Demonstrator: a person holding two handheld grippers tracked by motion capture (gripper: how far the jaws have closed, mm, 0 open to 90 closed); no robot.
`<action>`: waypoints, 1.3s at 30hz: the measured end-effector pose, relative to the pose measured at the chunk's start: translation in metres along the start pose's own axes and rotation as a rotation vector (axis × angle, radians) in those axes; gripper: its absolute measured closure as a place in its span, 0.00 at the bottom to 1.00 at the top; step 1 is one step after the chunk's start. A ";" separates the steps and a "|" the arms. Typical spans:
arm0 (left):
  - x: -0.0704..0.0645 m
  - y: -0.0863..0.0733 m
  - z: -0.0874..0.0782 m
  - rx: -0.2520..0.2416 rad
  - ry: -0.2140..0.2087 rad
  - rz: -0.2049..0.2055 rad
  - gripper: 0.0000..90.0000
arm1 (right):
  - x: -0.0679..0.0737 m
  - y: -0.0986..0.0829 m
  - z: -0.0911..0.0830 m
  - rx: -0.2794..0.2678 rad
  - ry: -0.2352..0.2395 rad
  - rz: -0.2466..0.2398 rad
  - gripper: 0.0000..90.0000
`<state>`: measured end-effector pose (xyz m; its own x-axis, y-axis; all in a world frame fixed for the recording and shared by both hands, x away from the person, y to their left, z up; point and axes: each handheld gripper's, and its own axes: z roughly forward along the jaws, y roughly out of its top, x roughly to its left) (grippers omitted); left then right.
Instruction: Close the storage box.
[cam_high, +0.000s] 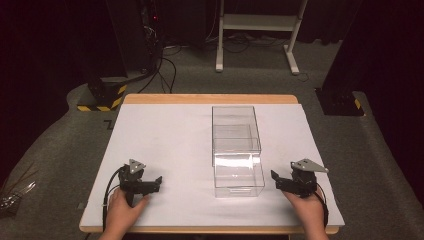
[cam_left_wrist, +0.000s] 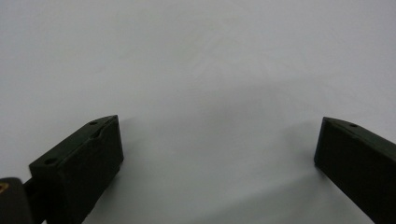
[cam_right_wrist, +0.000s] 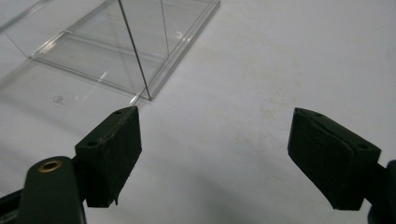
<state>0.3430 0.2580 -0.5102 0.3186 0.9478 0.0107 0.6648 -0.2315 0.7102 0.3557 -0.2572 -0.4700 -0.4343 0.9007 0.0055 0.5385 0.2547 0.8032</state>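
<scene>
Near the middle of the white table cover (cam_high: 165, 135), slightly right, stands a clear plastic drawer box (cam_high: 235, 131) with its transparent drawer (cam_high: 239, 175) pulled out toward the near edge. Both look empty, their edges catching light. At the near left, the left gripper (cam_high: 156, 182) rests on the cover, jaws spread wide on nothing. At the near right, the right gripper (cam_high: 275, 179) points at the drawer, jaws likewise apart, just beside its corner (cam_right_wrist: 148, 97).

left hand (cam_high: 121, 210) gripping left gripper (cam_high: 156, 182) low at the near-left, jaws spread wide, right hand (cam_high: 310, 209) gripping right gripper (cam_high: 274, 179) near-right, jaws likewise spread, both pointing inward
</scene>
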 end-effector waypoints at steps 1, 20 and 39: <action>0.000 0.000 0.000 -0.002 0.001 -0.003 0.02 | 0.001 0.001 -0.002 -0.007 0.001 -0.003 0.20; 0.000 0.000 0.000 0.000 -0.001 0.000 0.02 | 0.018 0.008 -0.041 -0.126 0.083 -0.004 0.20; 0.000 0.000 0.000 0.000 -0.001 -0.002 0.02 | 0.057 0.011 -0.054 -0.149 0.175 -0.067 0.20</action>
<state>0.3429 0.2580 -0.5102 0.3181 0.9480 0.0085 0.6655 -0.2297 0.7102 0.2980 -0.2220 -0.4285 -0.5914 0.8053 0.0418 0.3972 0.2458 0.8842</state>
